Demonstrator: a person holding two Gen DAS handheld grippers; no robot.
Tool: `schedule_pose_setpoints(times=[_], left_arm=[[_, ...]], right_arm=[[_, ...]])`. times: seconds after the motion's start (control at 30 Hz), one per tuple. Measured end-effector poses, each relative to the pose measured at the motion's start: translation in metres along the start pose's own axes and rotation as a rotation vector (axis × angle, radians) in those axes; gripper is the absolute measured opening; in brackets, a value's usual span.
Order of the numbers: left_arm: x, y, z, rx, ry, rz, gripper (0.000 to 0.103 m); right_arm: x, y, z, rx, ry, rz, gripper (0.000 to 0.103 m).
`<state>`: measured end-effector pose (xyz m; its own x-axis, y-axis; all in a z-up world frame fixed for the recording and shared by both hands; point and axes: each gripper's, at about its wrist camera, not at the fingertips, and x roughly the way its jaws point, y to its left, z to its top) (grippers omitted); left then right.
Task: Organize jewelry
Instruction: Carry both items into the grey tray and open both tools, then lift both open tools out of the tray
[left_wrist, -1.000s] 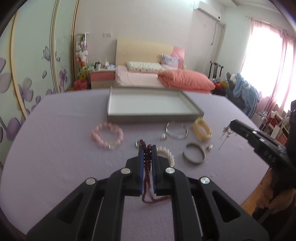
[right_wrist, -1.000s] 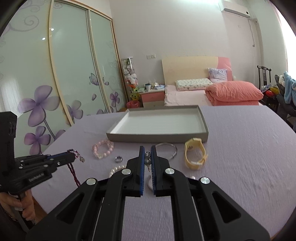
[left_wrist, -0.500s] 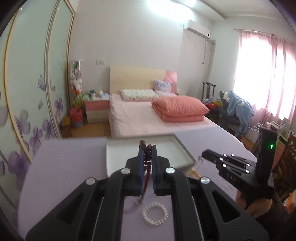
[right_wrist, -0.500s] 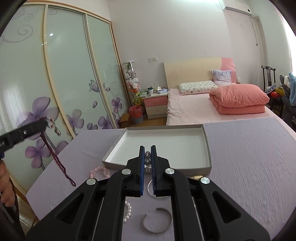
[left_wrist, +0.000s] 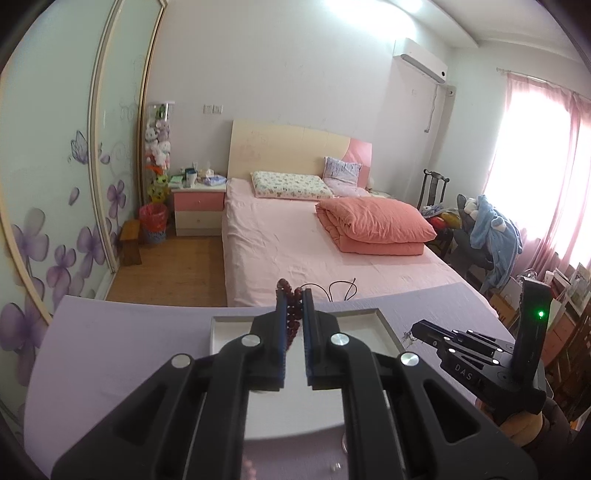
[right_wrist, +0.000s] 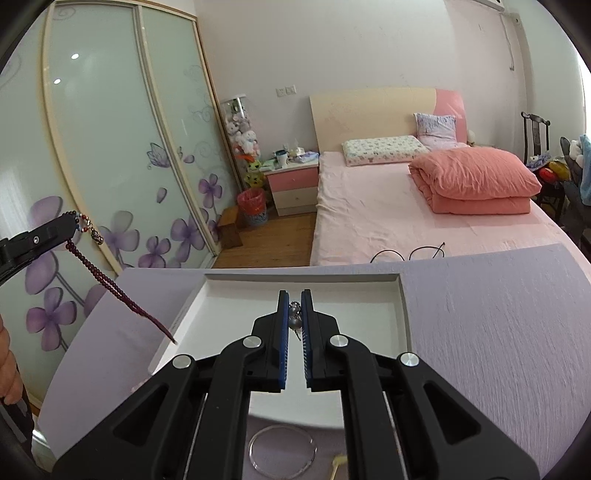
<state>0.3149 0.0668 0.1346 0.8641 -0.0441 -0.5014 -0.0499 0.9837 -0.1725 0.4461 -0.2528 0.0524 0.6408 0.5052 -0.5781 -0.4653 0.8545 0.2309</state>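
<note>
My left gripper is shut on a dark red bead necklace and holds it above the white tray. In the right wrist view the necklace hangs from the left gripper over the tray's left side. My right gripper is shut on a small silver pearl earring above the tray. The right gripper also shows in the left wrist view, with the earring dangling at its tip.
A clear bangle and a bit of a yellow bangle lie on the lilac tablecloth in front of the tray. A small ring lies near the bottom. A bed stands beyond the table.
Both grippers have risen from the table and moved forward over the tray, carrying the necklace and the earring. The loose jewellery has dropped toward the bottom of both views.
</note>
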Motion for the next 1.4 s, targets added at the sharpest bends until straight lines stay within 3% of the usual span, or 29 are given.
schedule_pose_setpoints(times=[0.5,0.8,0.83,0.93,1.1,1.23,1.4], left_arm=[[0.103,0.006,-0.007,-0.026,0.069,0.004,0.008],[0.136,0.004,-0.017,-0.014,0.106,0.016,0.008],[0.137,0.004,-0.017,-0.013,0.108,0.018,0.008],[0.141,0.006,-0.020,-0.013,0.115,0.028,0.008],[0.150,0.010,-0.026,-0.010,0.142,0.067,0.010],[0.148,0.019,-0.033,-0.032,0.148,0.100,0.043],[0.124,0.027,-0.043,-0.009,0.136,0.121,0.054]], right_arm=[[0.109,-0.033,0.004,0.083,0.247,-0.113,0.007],[0.121,-0.041,-0.001,0.113,0.311,-0.102,0.008],[0.120,-0.043,-0.001,0.120,0.311,-0.099,0.012],[0.114,-0.047,-0.002,0.129,0.293,-0.101,0.040],[0.107,-0.053,-0.001,0.128,0.274,-0.095,0.040],[0.097,-0.054,-0.002,0.127,0.257,-0.089,0.040],[0.068,-0.055,-0.011,0.121,0.214,-0.070,0.041]])
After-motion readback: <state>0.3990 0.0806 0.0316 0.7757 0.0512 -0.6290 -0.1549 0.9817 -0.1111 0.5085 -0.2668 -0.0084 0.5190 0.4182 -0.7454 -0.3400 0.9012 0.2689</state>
